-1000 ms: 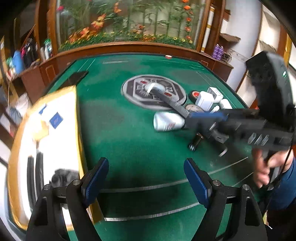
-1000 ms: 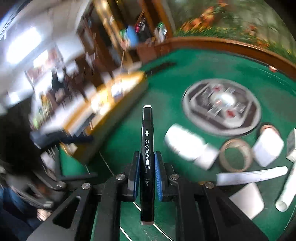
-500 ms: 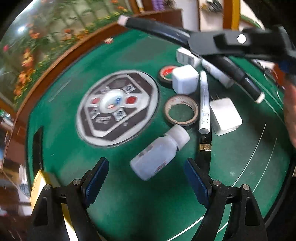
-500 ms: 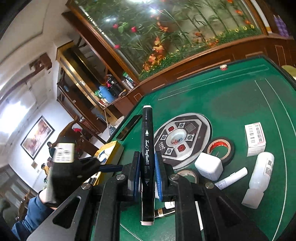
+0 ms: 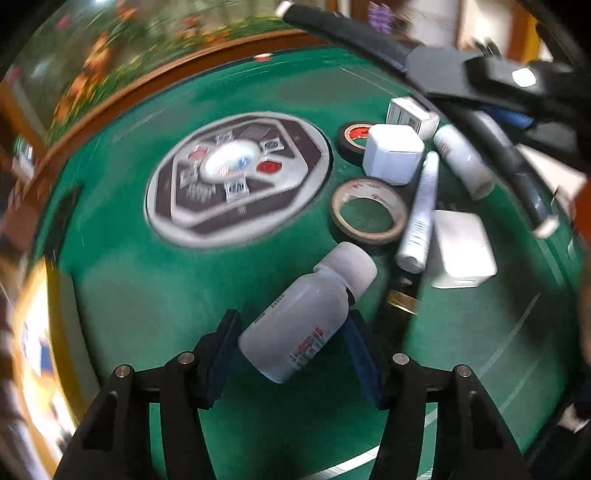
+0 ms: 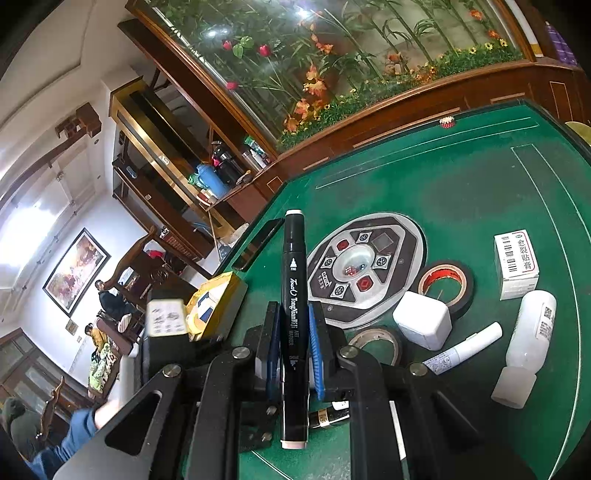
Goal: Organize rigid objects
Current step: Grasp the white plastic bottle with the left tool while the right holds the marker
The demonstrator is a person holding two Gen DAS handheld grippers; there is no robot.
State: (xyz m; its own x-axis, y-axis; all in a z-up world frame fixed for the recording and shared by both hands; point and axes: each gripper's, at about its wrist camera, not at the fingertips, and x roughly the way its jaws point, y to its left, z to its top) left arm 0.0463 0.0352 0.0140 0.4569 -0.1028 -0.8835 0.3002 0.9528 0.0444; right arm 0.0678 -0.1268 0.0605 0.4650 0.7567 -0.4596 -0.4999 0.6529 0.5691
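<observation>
A white plastic bottle (image 5: pixel 314 310) lies slantwise on the green table (image 5: pixel 147 288), cap pointing away to the right. My left gripper (image 5: pixel 291 332) reaches down over it, and its jaws are closing with the bottle's body between the blue pads. The pads look just short of pressing. My right gripper (image 6: pixel 293 317) is shut on a black art marker (image 6: pixel 294 280), held upright above the table's near edge. In the left wrist view that marker (image 5: pixel 351 29) crosses the top right.
Right of the bottle lie a beige tape roll (image 5: pixel 369 210), a black tape roll (image 5: pixel 351 136), white boxes (image 5: pixel 391 155) (image 5: pixel 461 251), a white tube (image 5: pixel 421 218), a second bottle (image 5: pixel 461 158) and a dark pen (image 5: pixel 400 299). A round console (image 5: pixel 236 177) sits mid-table; a yellow box (image 6: pixel 218 302) stands left.
My left gripper swung from the yellow box toward the bottle, came down over it, and its jaws narrowed around it. The right gripper rolled and lifted with the marker still clamped.
</observation>
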